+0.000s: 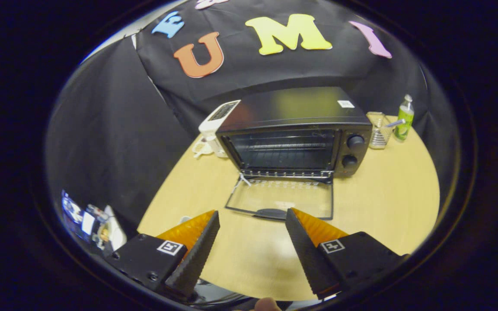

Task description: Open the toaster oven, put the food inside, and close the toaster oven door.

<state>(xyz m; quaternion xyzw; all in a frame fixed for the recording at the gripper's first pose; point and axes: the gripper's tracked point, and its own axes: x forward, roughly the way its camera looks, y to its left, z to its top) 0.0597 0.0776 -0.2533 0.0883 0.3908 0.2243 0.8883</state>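
A black toaster oven (294, 129) stands on the round wooden table (387, 203), well beyond my fingers. Its glass door (281, 198) lies folded down flat toward me, with the dark handle (270, 213) at its near edge, just ahead of my fingertips. The oven cavity (285, 150) shows a wire rack and looks bare. Two knobs (355, 141) sit on its right panel. My gripper (252, 214) is open, raised above the table, with nothing between the fingers.
A white appliance (214, 125) stands left of the oven. Right of the oven are a clear glass holder (378, 129) and a green bottle (403, 117). A fingertip (267, 304) shows under the gripper. Clutter (91, 222) lies off the table's left.
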